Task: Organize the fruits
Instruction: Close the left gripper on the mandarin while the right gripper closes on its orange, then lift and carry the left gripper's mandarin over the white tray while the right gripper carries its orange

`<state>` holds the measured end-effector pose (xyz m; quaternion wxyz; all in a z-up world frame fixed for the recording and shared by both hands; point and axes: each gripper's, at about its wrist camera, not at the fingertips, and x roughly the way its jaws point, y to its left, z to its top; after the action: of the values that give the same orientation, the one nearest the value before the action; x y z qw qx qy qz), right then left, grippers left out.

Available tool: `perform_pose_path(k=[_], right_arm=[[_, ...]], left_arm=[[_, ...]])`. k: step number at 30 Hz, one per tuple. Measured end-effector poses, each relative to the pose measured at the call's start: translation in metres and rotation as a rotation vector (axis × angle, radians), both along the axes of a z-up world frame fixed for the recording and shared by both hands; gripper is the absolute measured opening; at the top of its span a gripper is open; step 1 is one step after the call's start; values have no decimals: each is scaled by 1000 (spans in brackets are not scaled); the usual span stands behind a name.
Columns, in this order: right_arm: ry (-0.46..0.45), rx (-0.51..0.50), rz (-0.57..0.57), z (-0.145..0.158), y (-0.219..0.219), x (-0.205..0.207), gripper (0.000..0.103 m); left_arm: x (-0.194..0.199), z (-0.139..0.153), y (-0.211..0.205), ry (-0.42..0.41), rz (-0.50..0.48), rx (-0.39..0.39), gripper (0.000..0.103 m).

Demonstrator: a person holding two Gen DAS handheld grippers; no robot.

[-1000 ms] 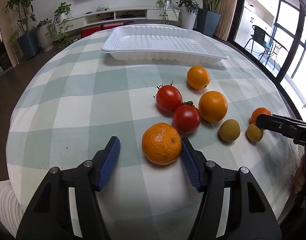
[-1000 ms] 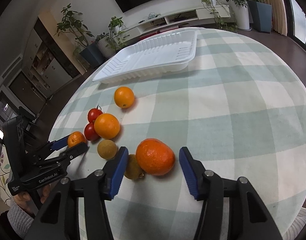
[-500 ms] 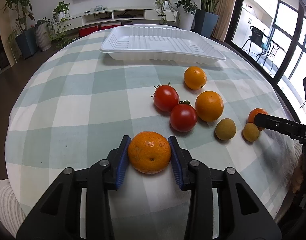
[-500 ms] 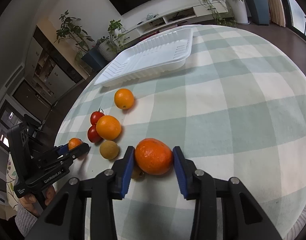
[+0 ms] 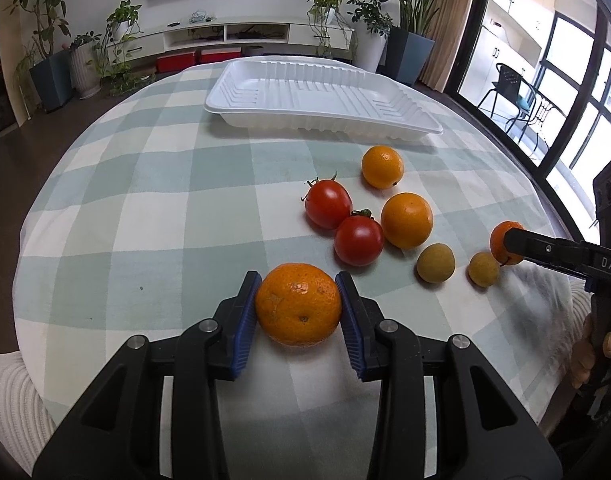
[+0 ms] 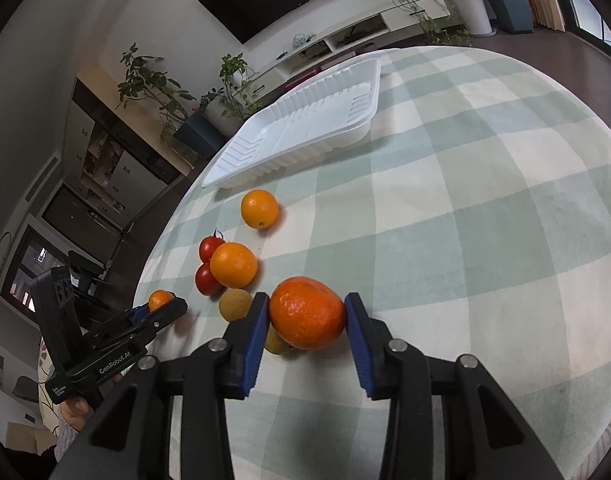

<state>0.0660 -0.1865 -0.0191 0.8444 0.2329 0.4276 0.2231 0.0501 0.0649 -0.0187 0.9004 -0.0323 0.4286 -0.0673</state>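
Note:
My left gripper (image 5: 299,316) is shut on a bumpy orange mandarin (image 5: 298,310) near the table's front edge. My right gripper (image 6: 307,326) is shut on a deeper orange mandarin (image 6: 306,312), which also shows at the right in the left wrist view (image 5: 501,240). On the checked cloth lie two tomatoes (image 5: 328,204) (image 5: 358,240), two smooth oranges (image 5: 382,167) (image 5: 406,220) and two small yellow-green fruits (image 5: 435,263) (image 5: 483,269). A white tray (image 5: 325,98) stands empty at the far side.
The round table (image 5: 145,184) has a green and white checked cloth and drops off at the rim on all sides. The left gripper shows in the right wrist view (image 6: 161,308) at the table's left edge. Plants and a TV unit stand beyond.
Both grippers have closed from open onto their mandarins. Both mandarins look slightly raised and the views have shifted a little.

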Motion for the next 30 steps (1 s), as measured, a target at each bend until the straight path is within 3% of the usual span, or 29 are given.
perform_pose_path(k=[16,30], right_arm=[[51,174,-18,2,-20,12,41],[11,188,-21,24,-28,54,41]], left_arm=[[13,25,12,-19,2,-45,35],[55,63,26,-64,2,-68,35]])
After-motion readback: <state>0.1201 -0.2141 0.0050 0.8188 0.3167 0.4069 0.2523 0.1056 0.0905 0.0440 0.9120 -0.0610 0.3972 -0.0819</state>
